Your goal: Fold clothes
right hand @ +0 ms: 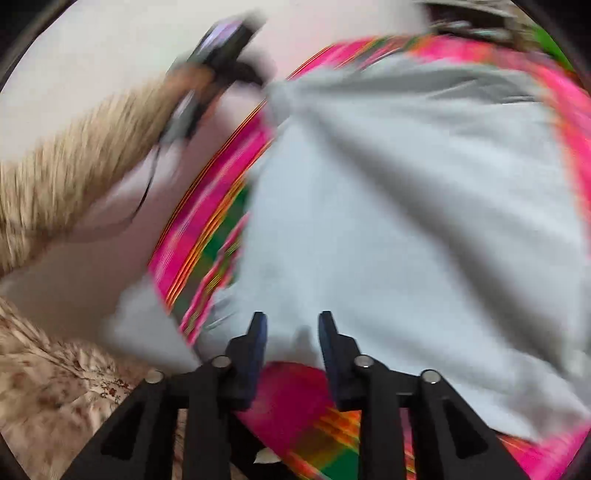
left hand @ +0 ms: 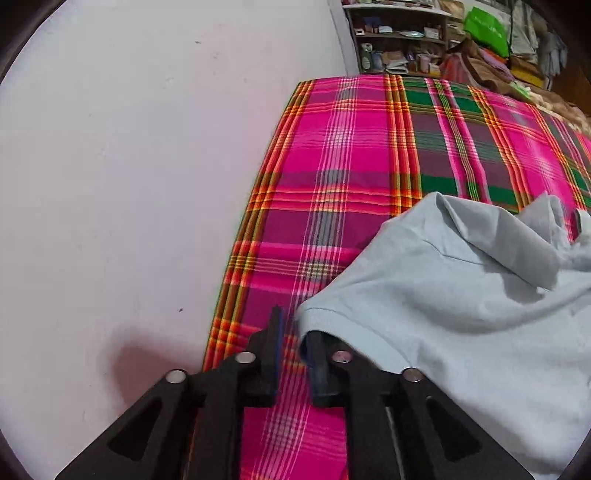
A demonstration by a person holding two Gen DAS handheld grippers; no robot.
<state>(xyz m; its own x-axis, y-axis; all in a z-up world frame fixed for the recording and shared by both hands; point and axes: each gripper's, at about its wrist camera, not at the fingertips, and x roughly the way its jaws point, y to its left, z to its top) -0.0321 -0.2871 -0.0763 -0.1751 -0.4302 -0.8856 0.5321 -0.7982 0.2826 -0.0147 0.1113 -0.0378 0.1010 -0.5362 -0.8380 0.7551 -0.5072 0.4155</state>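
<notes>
A light blue shirt [left hand: 461, 295] lies rumpled on a pink, green and orange plaid sheet [left hand: 332, 166]. In the left wrist view my left gripper [left hand: 295, 328] stands narrowly open at the shirt's sleeve hem. The hem drapes over its right finger, and plaid shows between the two fingers. The blurred right wrist view shows the shirt [right hand: 406, 221] spread out, with creases running to the far corner where the left gripper [right hand: 221, 48] touches it. My right gripper [right hand: 292, 321] is open at the shirt's near edge, and cloth sits in the gap.
A white wall [left hand: 110, 184] runs along the sheet's left side. Cluttered shelves [left hand: 399, 37] and a green bag [left hand: 484, 26] stand beyond the far end. A fuzzy beige sleeve [right hand: 74, 166] reaches in from the left. Floral fabric [right hand: 55, 387] lies at the lower left.
</notes>
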